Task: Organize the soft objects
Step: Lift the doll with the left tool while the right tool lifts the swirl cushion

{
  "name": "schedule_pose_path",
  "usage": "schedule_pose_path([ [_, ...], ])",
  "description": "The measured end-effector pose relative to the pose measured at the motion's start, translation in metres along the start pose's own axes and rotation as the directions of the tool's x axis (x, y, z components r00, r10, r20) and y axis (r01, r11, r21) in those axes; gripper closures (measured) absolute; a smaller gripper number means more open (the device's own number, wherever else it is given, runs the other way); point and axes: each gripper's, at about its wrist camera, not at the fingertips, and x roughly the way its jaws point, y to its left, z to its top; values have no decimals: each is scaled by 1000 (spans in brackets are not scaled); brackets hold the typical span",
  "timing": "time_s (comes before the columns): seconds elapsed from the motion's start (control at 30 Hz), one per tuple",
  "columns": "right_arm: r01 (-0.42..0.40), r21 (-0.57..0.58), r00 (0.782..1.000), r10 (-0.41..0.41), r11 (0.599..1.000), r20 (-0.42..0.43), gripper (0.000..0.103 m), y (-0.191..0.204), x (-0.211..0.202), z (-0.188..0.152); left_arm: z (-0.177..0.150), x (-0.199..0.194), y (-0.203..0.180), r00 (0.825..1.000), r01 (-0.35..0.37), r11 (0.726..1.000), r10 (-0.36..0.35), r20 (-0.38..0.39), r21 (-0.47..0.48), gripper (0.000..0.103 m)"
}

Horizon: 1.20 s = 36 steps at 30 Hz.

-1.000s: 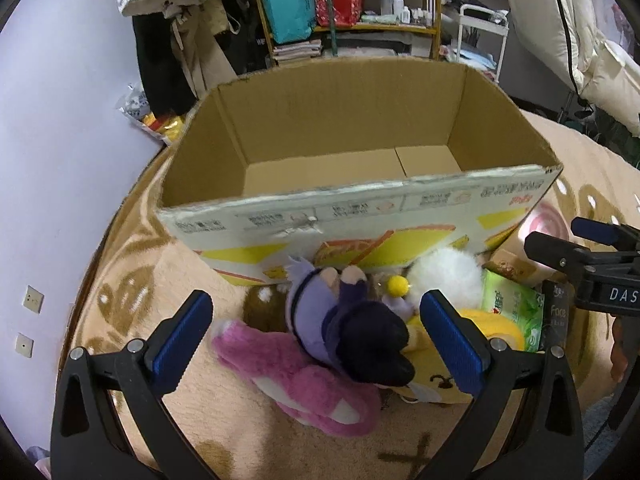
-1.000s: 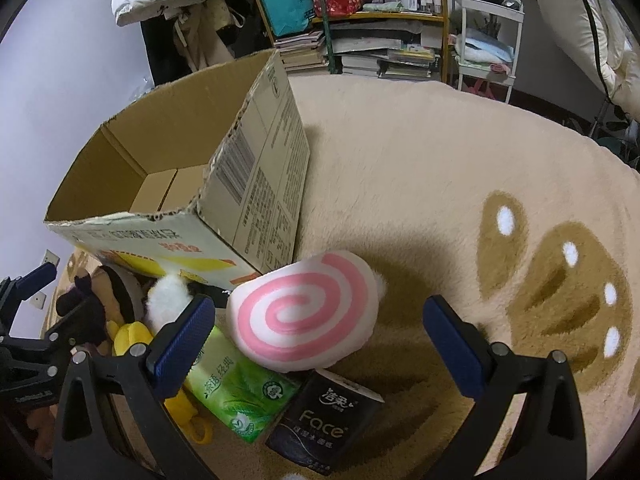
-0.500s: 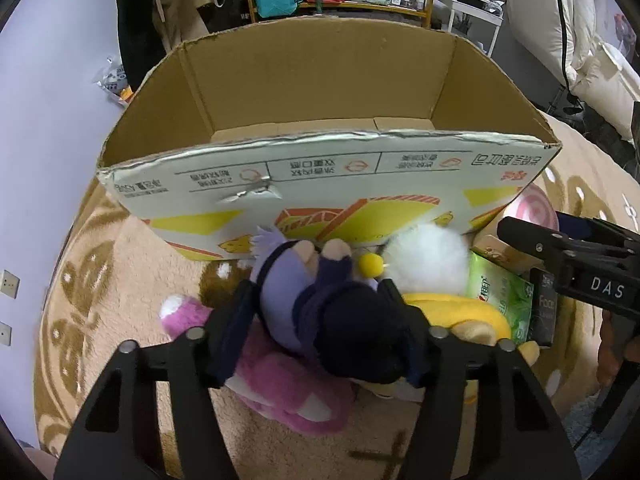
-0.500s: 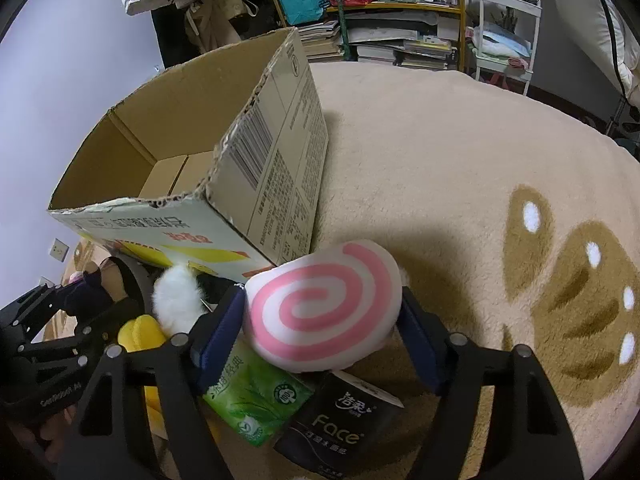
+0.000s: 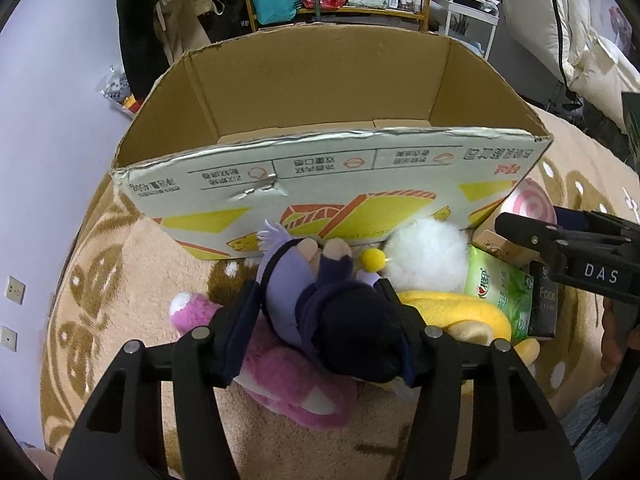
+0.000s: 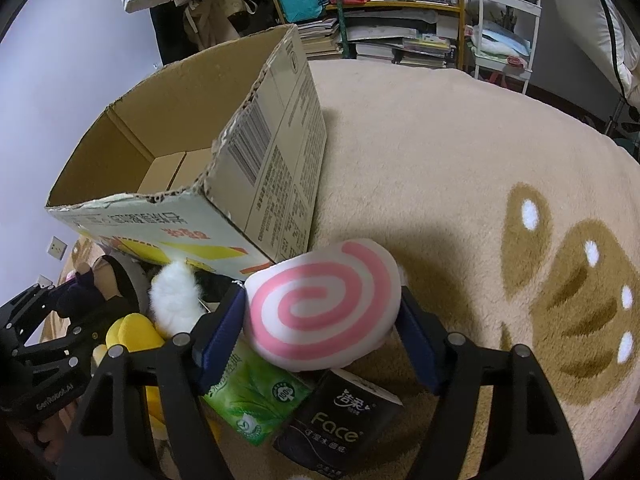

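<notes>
My left gripper (image 5: 320, 320) is shut on a plush doll in purple with dark hair (image 5: 320, 304), held just in front of an open, empty cardboard box (image 5: 320, 168). Under it lie a pink plush (image 5: 280, 376), a yellow plush (image 5: 456, 312) and a white fluffy ball (image 5: 428, 252). My right gripper (image 6: 320, 328) is shut on a round pink-and-white swirl cushion (image 6: 320, 304) by the box's right corner (image 6: 280, 184). The cushion also shows in the left wrist view (image 5: 528, 204).
A green tissue pack (image 6: 256, 396) and a black tissue pack (image 6: 340, 428) lie below the cushion on the beige rug (image 6: 460, 180). Shelves with books (image 6: 392, 36) and a white cart (image 6: 504, 28) stand behind. A wall is at the left.
Both grippers closed from wide open: the left onto the purple doll, the right onto the swirl cushion. Both moved closer to the box.
</notes>
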Motion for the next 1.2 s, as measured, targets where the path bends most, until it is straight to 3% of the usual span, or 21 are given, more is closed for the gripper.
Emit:
schedule_pose_path([
  [0.3, -1, 3, 1000, 1, 1000, 1, 25, 0, -1, -1, -1, -5, 5, 1000, 6, 1000, -6, 11, -12, 48],
  [0.43, 2, 4, 1000, -2, 1000, 3, 25, 0, -2, -2, -3, -12, 8, 999, -10, 1000, 11, 47, -11, 59],
  [0.7, 5, 16, 1000, -5, 1000, 3, 25, 3, -5, -3, -2, -14, 17, 999, 7, 999, -5, 50, -39, 69],
  [0.93, 3, -4, 1000, -3, 1000, 16, 38, 7, -9, -4, -5, -23, 20, 996, 25, 998, -20, 88, -49, 76],
  [1.2, 12, 0, 1000, -12, 1000, 29, 46, 8, -15, -6, -9, -39, 19, 990, 17, 999, -12, 142, -39, 76],
])
